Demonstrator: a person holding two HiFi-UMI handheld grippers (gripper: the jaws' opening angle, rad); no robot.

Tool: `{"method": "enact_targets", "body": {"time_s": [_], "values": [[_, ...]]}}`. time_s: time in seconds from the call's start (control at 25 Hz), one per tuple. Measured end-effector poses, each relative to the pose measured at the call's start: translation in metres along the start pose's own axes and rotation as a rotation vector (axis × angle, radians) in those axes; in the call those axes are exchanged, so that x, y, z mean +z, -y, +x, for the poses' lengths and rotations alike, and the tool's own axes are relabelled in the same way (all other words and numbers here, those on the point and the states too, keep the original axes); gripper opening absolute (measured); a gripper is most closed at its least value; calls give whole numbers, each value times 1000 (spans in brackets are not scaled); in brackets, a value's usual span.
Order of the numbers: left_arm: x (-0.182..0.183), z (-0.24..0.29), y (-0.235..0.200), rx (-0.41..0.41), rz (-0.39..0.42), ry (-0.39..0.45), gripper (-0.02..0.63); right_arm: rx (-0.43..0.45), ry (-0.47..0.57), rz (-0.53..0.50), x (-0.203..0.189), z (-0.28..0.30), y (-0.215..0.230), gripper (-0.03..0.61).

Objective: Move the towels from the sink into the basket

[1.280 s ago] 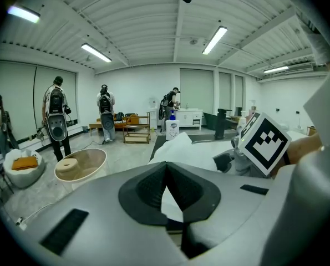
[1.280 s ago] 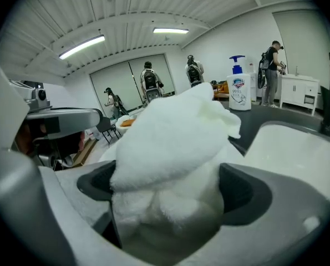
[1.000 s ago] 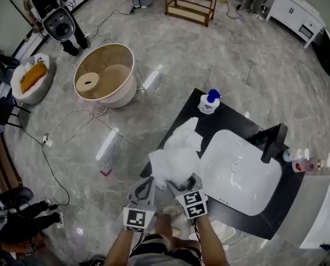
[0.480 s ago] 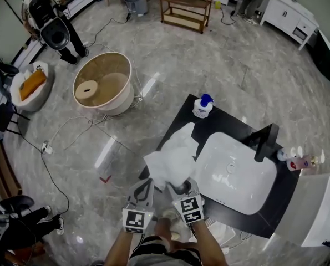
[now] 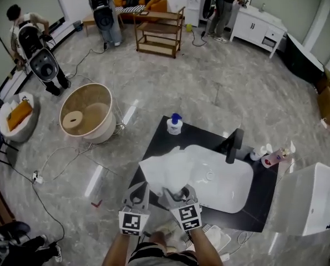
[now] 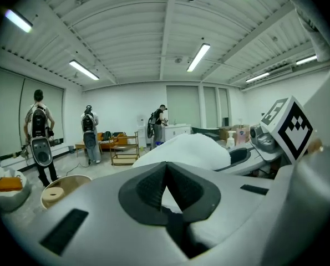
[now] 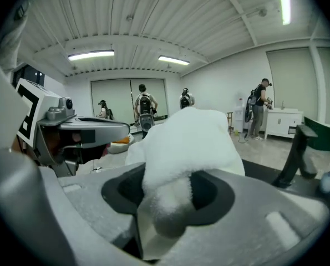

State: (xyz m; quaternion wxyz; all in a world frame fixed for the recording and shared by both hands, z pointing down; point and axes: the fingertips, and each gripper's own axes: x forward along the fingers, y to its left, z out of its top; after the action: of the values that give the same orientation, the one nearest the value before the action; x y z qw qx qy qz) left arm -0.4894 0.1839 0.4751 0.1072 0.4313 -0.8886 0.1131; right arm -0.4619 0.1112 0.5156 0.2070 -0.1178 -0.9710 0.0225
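Towel [image 5: 167,170]: white, bunched; draped over the 9 o'clock rim of the sink [image 5: 231,184] and onto the black table [image 5: 262,201]. Its near end rises into the right gripper [image 5: 178,194].
Right fingers [image 7: 217,195]: have just been closing. Now narrow and clamped on a thick fold of towel, which fills the gap and mounds up beyond the tips.
Left gripper [image 5: 138,190]: just beside the towel's 7 o'clock corner, at the table's near edge.
Left fingers [image 6: 148,190]: drawn in, tips meeting. No towel is plainly pinched, and the white mound lies beyond them toward 2 o'clock.
Basket [image 5: 101,131]: round, pale, on the floor at 10 o'clock from the table, well apart, with a roll lying inside.
On the table: faucet [image 5: 233,144] at the sink's 1 o'clock rim, blue-capped soap bottle [image 5: 174,124] at the 12 o'clock corner, small bottles [image 5: 274,158] at 3 o'clock.
In the way: cables [image 5: 48,165] trail over the floor below and beside the basket.
Edges: a white bin [image 5: 314,201] stands hard against the table at 3 o'clock.
Open room: grey floor between table and basket. A wooden shelf [image 5: 158,32] and people with backpacks stand far off toward 12 o'clock.
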Motion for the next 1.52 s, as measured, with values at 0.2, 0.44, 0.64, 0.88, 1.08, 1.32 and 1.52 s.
{"method": "enact_targets", "body": {"time_s": [0.2,0.44,0.64,0.88,1.08,1.32,1.52], "values": [[34,8,28,-85,49,54,9,-133,64,-2,30,-49,34,192],[78,20,71,-202,103,125,9,-325,126,17,49,-123,79,192],[110,32,127,-332,140,187,9,-495,163,42,48,-193,115,192],[136,41,217,-540,182,243,9,-709,195,70,34,-284,146,192],[154,34,290,-719,211,285,9,-876,200,96,23,-357,153,192],[162,16,371,-933,243,321,9,-1091,186,139,-6,-441,144,192],[157,-9,426,-1085,267,334,9,-1251,173,190,-34,-502,126,192]]}}
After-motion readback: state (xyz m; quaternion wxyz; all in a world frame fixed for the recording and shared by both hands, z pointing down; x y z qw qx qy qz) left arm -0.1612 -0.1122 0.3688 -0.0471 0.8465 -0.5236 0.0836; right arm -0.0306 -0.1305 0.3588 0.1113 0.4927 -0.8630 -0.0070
